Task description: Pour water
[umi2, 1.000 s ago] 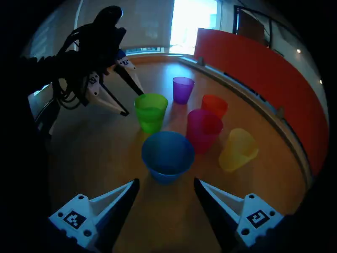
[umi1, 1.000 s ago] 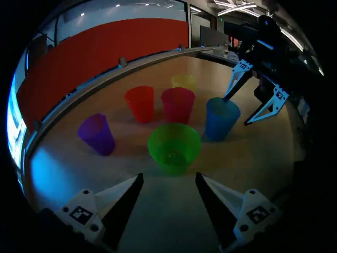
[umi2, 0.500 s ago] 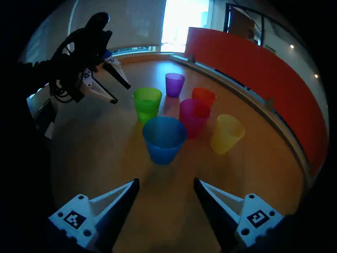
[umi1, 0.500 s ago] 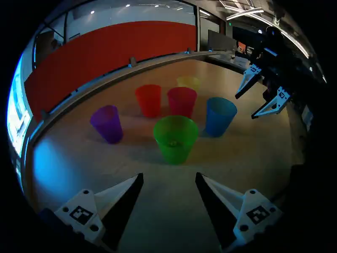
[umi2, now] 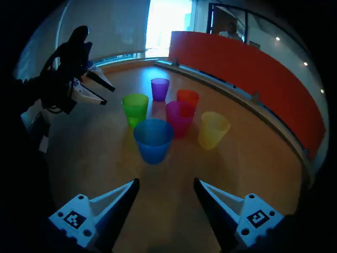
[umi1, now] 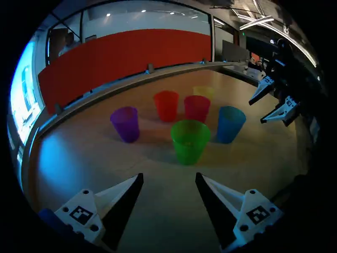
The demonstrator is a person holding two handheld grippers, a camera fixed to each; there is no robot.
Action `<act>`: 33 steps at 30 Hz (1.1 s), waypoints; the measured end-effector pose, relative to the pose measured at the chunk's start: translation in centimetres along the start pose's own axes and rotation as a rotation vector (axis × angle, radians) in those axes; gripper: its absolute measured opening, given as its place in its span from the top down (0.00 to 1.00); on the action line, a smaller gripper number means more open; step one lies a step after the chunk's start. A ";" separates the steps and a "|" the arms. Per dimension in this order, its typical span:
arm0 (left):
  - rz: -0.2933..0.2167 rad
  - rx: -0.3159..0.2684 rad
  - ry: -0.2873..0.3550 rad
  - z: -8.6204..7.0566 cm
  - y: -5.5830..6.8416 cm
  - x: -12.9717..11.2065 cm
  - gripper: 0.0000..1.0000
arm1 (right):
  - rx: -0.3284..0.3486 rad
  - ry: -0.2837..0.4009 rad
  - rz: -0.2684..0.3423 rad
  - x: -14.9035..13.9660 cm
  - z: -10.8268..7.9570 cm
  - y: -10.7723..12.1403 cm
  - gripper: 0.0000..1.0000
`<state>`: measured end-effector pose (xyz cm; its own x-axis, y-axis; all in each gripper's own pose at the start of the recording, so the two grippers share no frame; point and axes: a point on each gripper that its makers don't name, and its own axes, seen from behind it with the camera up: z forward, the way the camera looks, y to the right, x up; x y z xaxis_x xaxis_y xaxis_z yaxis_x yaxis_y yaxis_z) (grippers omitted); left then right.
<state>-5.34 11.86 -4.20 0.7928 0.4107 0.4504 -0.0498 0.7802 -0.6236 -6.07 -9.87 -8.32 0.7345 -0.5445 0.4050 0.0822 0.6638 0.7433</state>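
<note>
Several upright plastic cups stand grouped on a wooden table (umi1: 84,164). In the left gripper view a green cup (umi1: 190,141) is nearest, with a blue cup (umi1: 230,124), purple cup (umi1: 125,123), orange cup (umi1: 166,105), magenta cup (umi1: 196,108) and yellow cup (umi1: 204,91) behind. My left gripper (umi1: 168,181) is open, short of the green cup. In the right gripper view the blue cup (umi2: 153,139) is nearest, with the green cup (umi2: 135,109), magenta cup (umi2: 180,118) and yellow cup (umi2: 212,129) around it. My right gripper (umi2: 165,185) is open, short of the blue cup.
A red wall panel (umi1: 126,55) runs behind the table's far rim (umi1: 126,86). The other gripper (umi1: 276,103) hangs open at the right of the left gripper view; in the right gripper view the left gripper (umi2: 94,86) is at the upper left. A bright window (umi2: 168,25) lies beyond.
Both grippers have drawn back from the cups, which look smaller and farther off now. The cups have not moved. Both grippers stay open.
</note>
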 end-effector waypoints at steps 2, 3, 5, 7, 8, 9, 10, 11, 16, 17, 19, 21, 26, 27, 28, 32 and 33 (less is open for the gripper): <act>-0.023 0.026 0.022 -0.2 -0.6 0.2 0.08 | -0.030 0.005 0.011 -0.2 -0.1 0.6 0.00; -0.034 0.039 0.032 -0.3 -0.9 0.3 0.08 | -0.044 0.008 0.016 -0.3 -0.1 0.8 0.00; -0.058 0.063 0.054 -0.6 -1.5 0.4 0.08 | -0.070 0.015 0.027 -0.5 -0.3 1.4 0.00; -0.078 0.086 0.071 -0.9 -2.1 0.5 0.08 | -0.090 0.024 0.038 -0.7 -0.4 1.8 0.00; -0.088 0.100 0.078 -1.0 -2.5 0.4 0.08 | -0.100 0.029 0.043 -0.8 -0.5 1.9 0.00; -0.096 0.112 0.084 -1.1 -2.8 0.4 0.08 | -0.108 0.033 0.047 -0.8 -0.6 2.1 0.00; -0.100 0.121 0.090 -1.3 -3.0 0.5 0.08 | -0.117 0.037 0.052 -0.9 -0.7 2.2 0.00; -0.105 0.130 0.095 -1.4 -3.2 0.5 0.08 | -0.127 0.041 0.058 -1.0 -0.9 2.4 0.00; -0.117 0.162 0.121 -2.2 -3.9 0.6 0.08 | -0.182 0.068 0.100 -1.0 -1.5 3.6 0.00; -0.120 0.168 0.126 -2.4 -4.1 0.6 0.08 | -0.194 0.079 0.112 -0.9 -1.6 4.0 0.00; -0.128 0.181 0.140 -2.7 -4.4 0.7 0.08 | -0.216 0.102 0.133 -0.5 -1.9 4.5 0.00; -0.141 0.196 0.157 -2.9 -4.7 0.8 0.08 | -0.239 0.131 0.153 0.1 -2.3 5.1 0.00; -0.170 0.228 0.196 -3.8 -5.4 1.4 0.08 | -0.315 0.213 0.185 1.7 -3.2 6.8 0.00; -0.173 0.234 0.204 -3.9 -5.5 1.6 0.08 | -0.332 0.227 0.190 2.0 -3.3 7.2 0.00; -0.169 0.242 0.217 -4.1 -5.6 1.9 0.08 | -0.351 0.247 0.197 2.4 -3.6 7.7 0.00; -0.151 0.281 0.267 -4.9 -6.2 3.0 0.08 | -0.436 0.339 0.225 4.3 -4.7 9.7 0.00; -0.147 0.291 0.277 -5.0 -6.4 3.2 0.08 | -0.457 0.363 0.232 4.8 -5.0 10.2 0.00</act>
<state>0.56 5.84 -2.00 0.9354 0.1740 0.3079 -0.0622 0.9380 -0.3410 1.63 -3.12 -1.43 0.9431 -0.2044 0.2622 0.1139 0.9396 0.3229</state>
